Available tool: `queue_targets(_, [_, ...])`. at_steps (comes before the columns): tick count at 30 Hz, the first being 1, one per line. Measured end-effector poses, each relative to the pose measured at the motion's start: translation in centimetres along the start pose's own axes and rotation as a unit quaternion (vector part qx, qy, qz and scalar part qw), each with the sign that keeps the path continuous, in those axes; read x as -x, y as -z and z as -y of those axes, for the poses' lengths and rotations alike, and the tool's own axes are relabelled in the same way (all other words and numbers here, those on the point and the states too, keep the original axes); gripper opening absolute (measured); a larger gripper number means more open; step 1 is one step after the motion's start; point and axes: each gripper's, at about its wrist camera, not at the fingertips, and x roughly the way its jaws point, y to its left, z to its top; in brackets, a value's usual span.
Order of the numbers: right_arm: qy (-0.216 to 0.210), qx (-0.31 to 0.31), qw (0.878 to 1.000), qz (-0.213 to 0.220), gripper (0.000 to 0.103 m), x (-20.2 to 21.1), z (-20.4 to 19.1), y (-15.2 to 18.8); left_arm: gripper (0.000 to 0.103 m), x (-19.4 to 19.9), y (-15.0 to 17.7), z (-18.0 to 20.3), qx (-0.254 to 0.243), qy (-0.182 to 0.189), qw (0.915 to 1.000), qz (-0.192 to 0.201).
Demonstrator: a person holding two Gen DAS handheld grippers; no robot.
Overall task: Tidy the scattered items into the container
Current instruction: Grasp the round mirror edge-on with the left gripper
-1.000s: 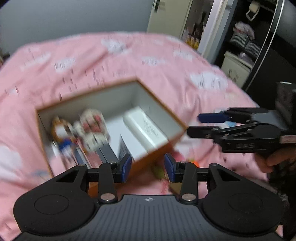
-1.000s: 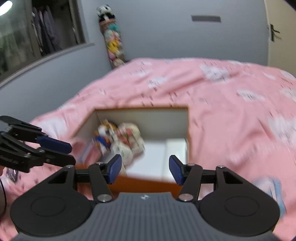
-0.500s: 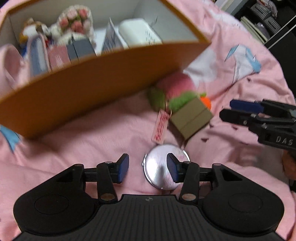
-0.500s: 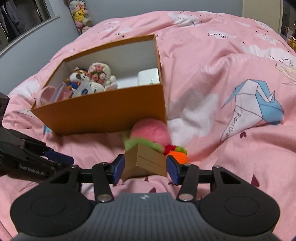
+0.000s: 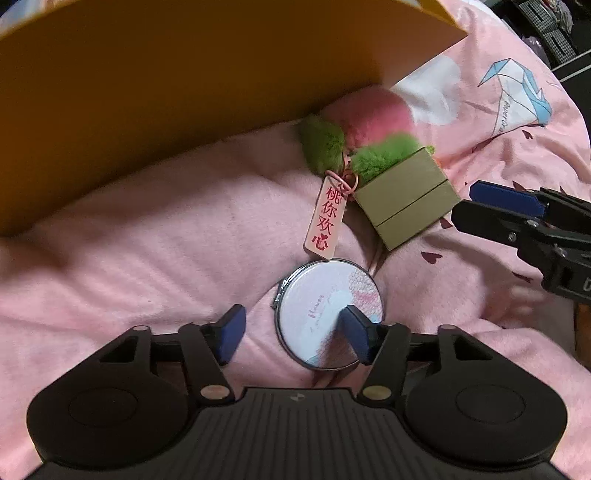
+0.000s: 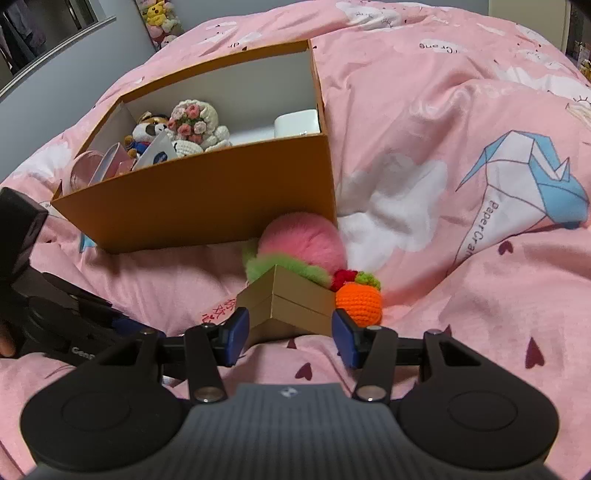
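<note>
An orange box (image 6: 207, 199) holding several toys stands on the pink bedspread; its wall (image 5: 184, 85) fills the top of the left wrist view. A round compact mirror (image 5: 327, 306) lies just under my open left gripper (image 5: 291, 334), whose right finger overlaps it. A small tan box (image 5: 404, 205) lies beside a pink and green plush peach (image 5: 365, 114) with a pink tag (image 5: 327, 218). My open right gripper (image 6: 290, 336) straddles the tan box (image 6: 291, 302). An orange crochet ball (image 6: 358, 301) lies by the peach (image 6: 303, 242).
The bedspread (image 6: 461, 166) is rumpled, with a paper-crane print (image 6: 524, 177). The right gripper (image 5: 524, 221) shows at the right of the left wrist view, the left gripper's body (image 6: 55, 321) at the left of the right wrist view. Plush toys (image 6: 159, 18) stand at the far wall.
Both grippers have dropped from above the orange box to the bedspread in front of it. The left one closed in on the mirror, the right one on the tan box.
</note>
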Motion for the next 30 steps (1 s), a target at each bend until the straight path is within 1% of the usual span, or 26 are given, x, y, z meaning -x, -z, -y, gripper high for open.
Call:
queue_targets(2, [-0.002,-0.001,1.0,-0.003,0.054,-0.2,0.1,0.0,0.073,-0.2,0.0,0.2,-0.004,0.001,1.0,-0.004])
queue_targets(4, [-0.006,-0.004,1.0,-0.004,0.054,-0.3,0.2,-0.1,0.073,-0.4,0.0,0.4,-0.011,0.003,0.9999,-0.009])
queue_targets(6, [-0.01,-0.007,1.0,-0.002,0.054,-0.4,0.3,-0.1,0.067,-0.4,0.0,0.6,-0.015,0.013,0.9997,-0.013])
queue_targets(7, [-0.011,-0.006,1.0,0.0,0.054,-0.4,0.2,-0.1,0.061,-0.4,0.0,0.6,-0.015,0.02,0.9996,-0.014])
queue_targets(8, [-0.013,-0.003,1.0,0.0,0.054,-0.4,0.1,-0.2,0.06,-0.3,0.0,0.5,-0.013,0.025,0.9995,-0.014])
queue_targets(9, [-0.013,0.0,1.0,0.001,0.054,-0.4,-0.1,-0.2,0.058,-0.1,0.1,0.5,-0.011,0.026,0.9995,-0.012])
queue_targets(11, [-0.011,0.004,1.0,0.001,0.054,-0.4,-0.3,-0.2,0.048,0.4,0.3,0.4,-0.009,0.026,0.9996,-0.004])
queue_targets(12, [-0.01,0.005,1.0,0.002,0.054,-0.4,-0.3,-0.2,0.045,0.7,0.3,0.4,-0.007,0.027,0.9996,0.0])
queue_targets(14, [-0.005,0.005,1.0,0.005,0.054,-0.3,-0.4,-0.1,0.035,1.5,0.5,0.4,-0.005,0.029,0.9995,0.008])
queue_targets(16, [-0.004,0.006,1.0,0.008,0.054,-0.2,-0.4,-0.1,0.031,2.4,0.7,0.5,-0.006,0.039,0.9991,0.014])
queue_targets(20, [-0.001,0.006,1.0,0.008,0.054,-0.2,-0.4,-0.1,0.031,3.7,0.7,0.6,-0.004,0.074,0.9971,0.016])
queue_targets(23, [0.001,0.005,1.0,0.007,0.054,-0.2,-0.4,-0.1,0.028,4.1,0.5,1.6,-0.02,0.106,0.9939,0.02])
queue_targets(25, [0.002,0.005,1.0,0.006,0.054,-0.2,-0.4,-0.1,0.027,3.6,0.3,2.2,-0.031,0.104,0.994,0.011])
queue_targets(30, [0.003,0.006,1.0,0.006,0.054,-0.2,-0.5,-0.1,0.028,1.7,0.1,3.4,-0.055,0.072,0.9958,-0.016])
